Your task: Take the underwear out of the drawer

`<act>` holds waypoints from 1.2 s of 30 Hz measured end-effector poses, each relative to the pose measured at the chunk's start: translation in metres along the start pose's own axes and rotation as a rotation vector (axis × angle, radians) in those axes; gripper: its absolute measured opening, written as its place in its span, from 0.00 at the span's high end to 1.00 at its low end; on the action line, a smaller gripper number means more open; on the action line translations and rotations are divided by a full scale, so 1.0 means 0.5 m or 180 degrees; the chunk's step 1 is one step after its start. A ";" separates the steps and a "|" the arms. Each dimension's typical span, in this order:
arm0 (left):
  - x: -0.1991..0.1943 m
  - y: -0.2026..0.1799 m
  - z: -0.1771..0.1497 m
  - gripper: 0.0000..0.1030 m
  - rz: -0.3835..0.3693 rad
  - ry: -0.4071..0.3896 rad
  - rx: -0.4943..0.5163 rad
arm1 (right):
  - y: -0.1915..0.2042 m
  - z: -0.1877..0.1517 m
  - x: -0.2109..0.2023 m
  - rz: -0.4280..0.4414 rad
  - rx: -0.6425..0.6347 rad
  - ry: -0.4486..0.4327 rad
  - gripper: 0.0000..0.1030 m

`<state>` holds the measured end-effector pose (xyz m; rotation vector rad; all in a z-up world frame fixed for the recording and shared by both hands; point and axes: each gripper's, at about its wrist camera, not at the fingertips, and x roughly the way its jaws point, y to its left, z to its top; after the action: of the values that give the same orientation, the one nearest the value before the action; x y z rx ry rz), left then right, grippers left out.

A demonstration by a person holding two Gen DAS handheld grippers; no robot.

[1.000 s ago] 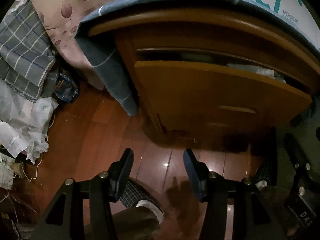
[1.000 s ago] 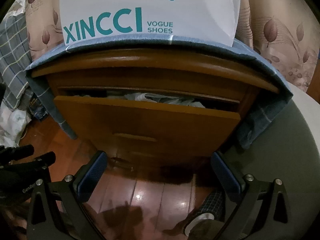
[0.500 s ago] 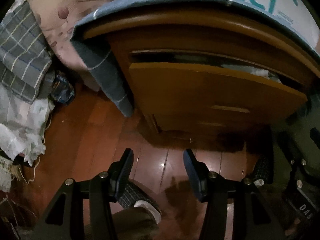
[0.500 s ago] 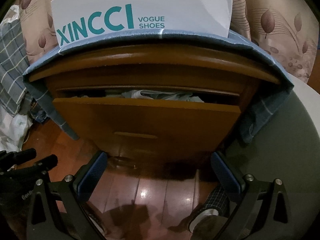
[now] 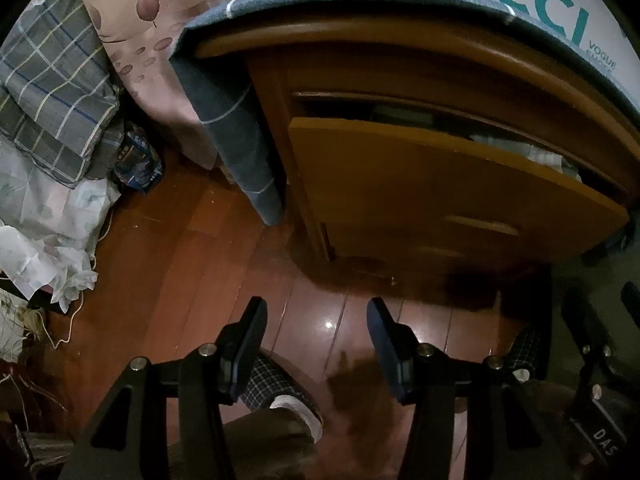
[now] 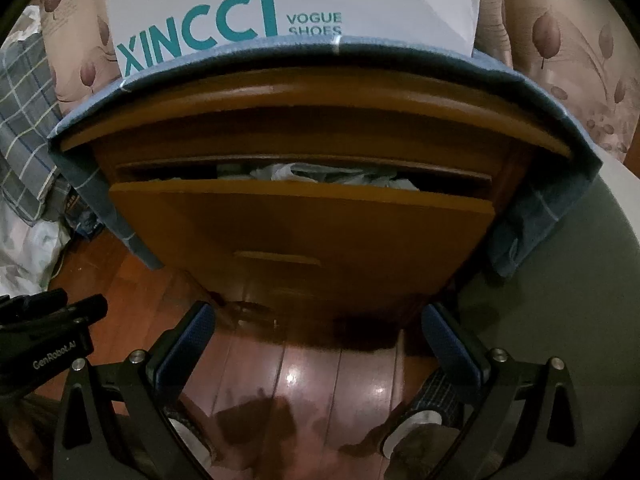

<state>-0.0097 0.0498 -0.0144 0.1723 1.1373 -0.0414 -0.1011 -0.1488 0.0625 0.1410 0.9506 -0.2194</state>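
Note:
A wooden nightstand drawer (image 6: 304, 232) stands pulled partway out, also in the left wrist view (image 5: 440, 192). Pale crumpled fabric (image 6: 320, 174) shows in the gap above the drawer front; a strip of it shows in the left wrist view (image 5: 536, 152). I cannot tell which piece is underwear. My right gripper (image 6: 318, 338) is wide open and empty, low in front of the drawer. My left gripper (image 5: 316, 334) is open and empty, over the floor to the drawer's lower left. The left gripper also shows in the right wrist view (image 6: 52, 320).
A white XINCCI shoe bag (image 6: 280, 4) stands on a blue checked cloth (image 6: 540, 208) that drapes over the nightstand. Plaid bedding (image 5: 52, 92) and white plastic (image 5: 52, 236) lie left on the red wood floor (image 5: 180, 260). A grey seat (image 6: 560, 280) is right. Slippered feet (image 5: 280, 396) are below.
Both cameras have shifted a little; the nightstand sits further right in the left wrist view and slightly nearer in the right wrist view. The drawer gap and both grippers' openings look unchanged.

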 end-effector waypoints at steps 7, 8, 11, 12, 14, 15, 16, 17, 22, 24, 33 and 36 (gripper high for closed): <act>0.013 -0.038 -0.005 0.48 0.0003 0.0088 -0.0046 | 0.002 -0.001 0.002 0.0022 0.0019 0.0007 0.01; 0.015 -0.041 -0.005 0.48 0.0000 0.0097 -0.0052 | 0.003 -0.002 0.003 0.0026 0.0017 0.0015 0.01; 0.017 -0.044 -0.002 0.48 0.0003 0.0100 -0.0057 | 0.003 -0.002 0.006 0.0021 0.0022 0.0052 0.01; 0.017 -0.047 -0.003 0.48 -0.0001 0.0103 -0.0059 | 0.002 -0.002 0.007 0.0024 0.0027 0.0059 0.01; 0.021 -0.052 -0.003 0.48 -0.0007 0.0111 -0.0070 | 0.001 -0.001 0.007 0.0023 0.0037 0.0069 0.01; 0.023 -0.052 -0.001 0.48 -0.0009 0.0116 -0.0077 | 0.000 -0.001 0.007 0.0028 0.0047 0.0071 0.01; 0.025 -0.053 -0.001 0.48 -0.0020 0.0128 -0.0086 | -0.001 -0.001 0.007 0.0044 0.0062 0.0075 0.01; 0.026 -0.055 -0.001 0.48 -0.0024 0.0144 -0.0097 | -0.001 -0.001 0.006 0.0053 0.0066 0.0076 0.01; 0.033 -0.061 0.000 0.48 -0.0047 0.0191 -0.0113 | -0.003 -0.004 0.009 0.0039 0.0065 0.0088 0.01; 0.033 -0.064 -0.001 0.48 -0.0045 0.0180 -0.0098 | -0.005 -0.004 0.010 0.0044 0.0081 0.0099 0.01; 0.029 -0.060 -0.005 0.48 -0.0073 0.0176 -0.0110 | -0.022 -0.007 0.007 0.0023 0.0196 0.0114 0.01; 0.031 -0.057 -0.005 0.48 -0.0108 0.0209 -0.0174 | -0.023 -0.008 0.005 0.0041 0.0220 0.0107 0.01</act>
<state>-0.0087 0.0230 -0.0325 0.1062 1.2054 -0.0350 -0.1058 -0.1593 0.0581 0.2147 0.9757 -0.2387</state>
